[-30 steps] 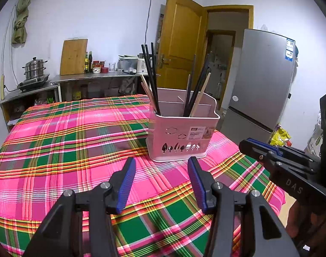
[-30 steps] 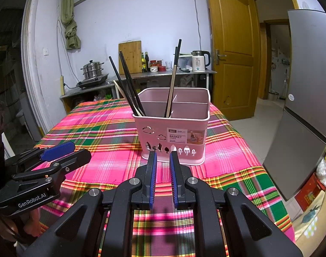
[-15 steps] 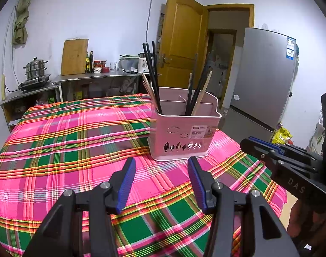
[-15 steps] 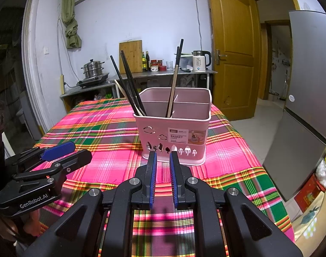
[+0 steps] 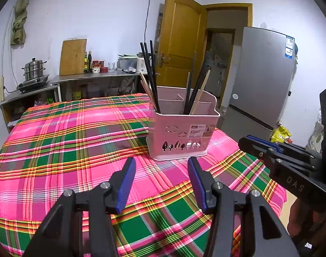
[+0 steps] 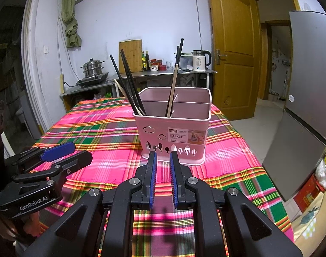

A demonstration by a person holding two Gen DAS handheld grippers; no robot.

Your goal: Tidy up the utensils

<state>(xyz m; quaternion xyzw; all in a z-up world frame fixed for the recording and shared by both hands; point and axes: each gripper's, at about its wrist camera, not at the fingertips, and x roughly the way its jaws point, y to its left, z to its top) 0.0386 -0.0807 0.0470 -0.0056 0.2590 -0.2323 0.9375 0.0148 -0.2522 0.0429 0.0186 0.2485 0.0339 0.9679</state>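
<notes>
A pink basket point(image 6: 173, 132) stands on the plaid tablecloth point(image 5: 66, 141), with nothing between it and the grippers. Black chopsticks point(image 6: 128, 85) and wooden chopsticks point(image 6: 172, 90) stand inside it. The left gripper point(image 5: 160, 171) is wide apart and empty; the right gripper point(image 6: 163, 162) shows a narrow gap and holds nothing.

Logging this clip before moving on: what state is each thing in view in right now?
Pink basket: upright on the checked tablecloth, holding chopsticks.
Black chopsticks: standing tilted in the basket.
Wooden chopstick: standing tilted in the basket.
Left claw: open, empty, short of the basket.
Right claw: narrow gap, nothing between its fingers.
Door: open.
Fridge: closed.
</notes>
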